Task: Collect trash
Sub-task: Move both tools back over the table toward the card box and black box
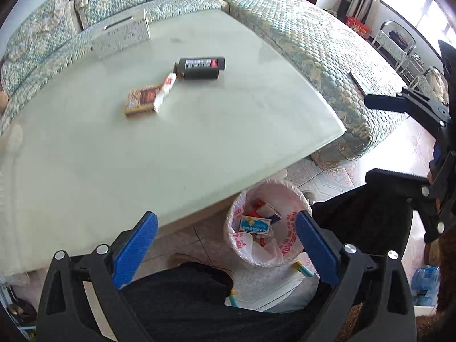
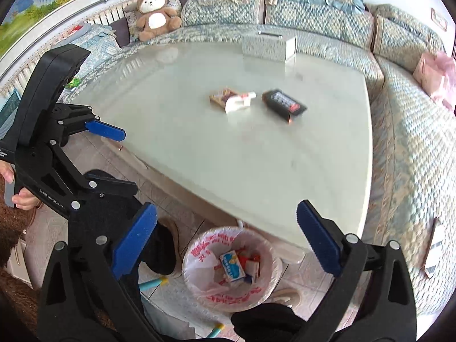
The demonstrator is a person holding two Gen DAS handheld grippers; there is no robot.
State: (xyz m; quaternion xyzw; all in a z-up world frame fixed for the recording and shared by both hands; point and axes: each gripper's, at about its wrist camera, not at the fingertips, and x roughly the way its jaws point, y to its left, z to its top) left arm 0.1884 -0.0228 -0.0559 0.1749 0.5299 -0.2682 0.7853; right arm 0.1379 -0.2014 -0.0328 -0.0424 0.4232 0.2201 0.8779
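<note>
A bin lined with a white, red-printed bag (image 1: 287, 245) (image 2: 199, 256) stands on the floor by the table's corner. In it lie a blue-and-white box (image 1: 254, 224) (image 2: 232, 266) and other small packs. On the pale glass table (image 1: 199, 148) (image 2: 228, 165) lie a black box (image 1: 201, 67) (image 2: 283, 104), a brown-and-yellow box (image 1: 141, 101) (image 2: 219, 96) and a white-and-red pack (image 1: 166, 89) (image 2: 238, 102). My left gripper (image 1: 226, 216) (image 2: 128, 158) and my right gripper (image 2: 226, 206) (image 1: 370, 139) both hover open and empty above the bin.
A white tissue box (image 1: 122, 35) (image 2: 269, 45) stands at the table's far edge. A quilted sofa (image 1: 299, 37) (image 2: 407, 148) wraps around the table, bearing a teddy bear (image 2: 155, 14), a pink bag (image 2: 436, 77) and a flat dark device (image 1: 359, 82). A person's dark-trousered legs (image 1: 185, 299) flank the bin.
</note>
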